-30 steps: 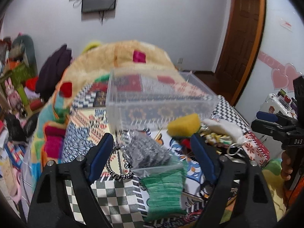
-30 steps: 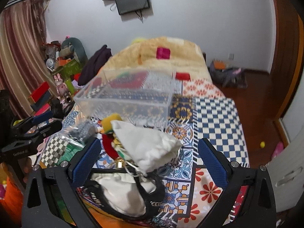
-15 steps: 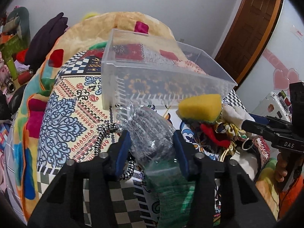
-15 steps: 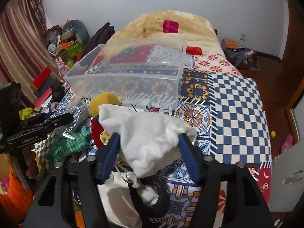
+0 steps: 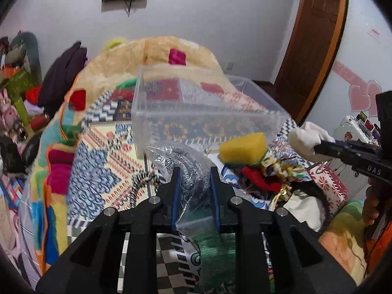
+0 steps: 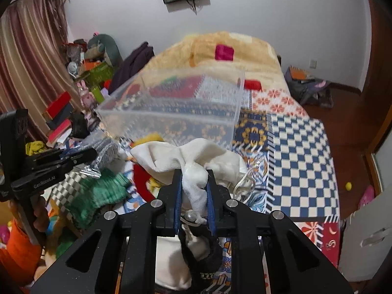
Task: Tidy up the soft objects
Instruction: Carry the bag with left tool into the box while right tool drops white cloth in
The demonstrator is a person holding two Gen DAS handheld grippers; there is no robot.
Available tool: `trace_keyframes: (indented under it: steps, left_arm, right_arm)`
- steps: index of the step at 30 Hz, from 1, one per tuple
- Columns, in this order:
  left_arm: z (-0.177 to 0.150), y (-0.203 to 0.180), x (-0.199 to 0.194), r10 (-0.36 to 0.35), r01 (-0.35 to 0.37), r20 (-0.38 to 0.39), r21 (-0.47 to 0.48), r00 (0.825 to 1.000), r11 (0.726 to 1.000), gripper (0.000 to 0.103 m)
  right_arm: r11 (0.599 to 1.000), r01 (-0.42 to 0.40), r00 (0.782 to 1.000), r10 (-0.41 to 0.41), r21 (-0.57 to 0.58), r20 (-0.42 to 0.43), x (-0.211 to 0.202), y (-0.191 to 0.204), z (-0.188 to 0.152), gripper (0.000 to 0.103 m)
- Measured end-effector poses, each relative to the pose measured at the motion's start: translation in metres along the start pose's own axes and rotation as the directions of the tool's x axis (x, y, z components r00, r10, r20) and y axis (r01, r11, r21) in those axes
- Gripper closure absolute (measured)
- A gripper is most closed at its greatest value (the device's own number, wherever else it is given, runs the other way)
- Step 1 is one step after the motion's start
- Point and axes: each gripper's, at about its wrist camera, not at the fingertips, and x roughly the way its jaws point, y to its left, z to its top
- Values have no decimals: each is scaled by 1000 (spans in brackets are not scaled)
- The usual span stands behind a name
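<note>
My left gripper is shut on a clear plastic bag with grey knit fabric inside, held just above the bed. My right gripper is shut on a white cloth drawstring pouch and holds it up. The right gripper and pouch also show in the left wrist view. The left gripper and bag show in the right wrist view. An empty clear plastic bin stands on the bed just beyond both. A yellow sponge and a green knit piece lie in the pile.
The bed has a patchwork cover and a tan blanket at the far end. A red and patterned cloth heap and a second white bag lie near me. Clutter stands on the left. A door is at right.
Both grippers have closed from wide open: the left onto the plastic bag of grey knit, the right onto the white pouch. Both have risen, lifting their loads.
</note>
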Motion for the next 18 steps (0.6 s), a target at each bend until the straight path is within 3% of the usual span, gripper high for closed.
trace_keyframes:
  steps: [10,18]
  left_arm:
    - [42,-1,-48,18,-26,178,46,984,999,82]
    - [87,13,-37,20,-28,216,34,976,999,82]
  right_arm:
    - [999,0,987,7,-42,163,-32,17,39,87]
    - [998,13,976,1,-65,219,-22,22,73,87]
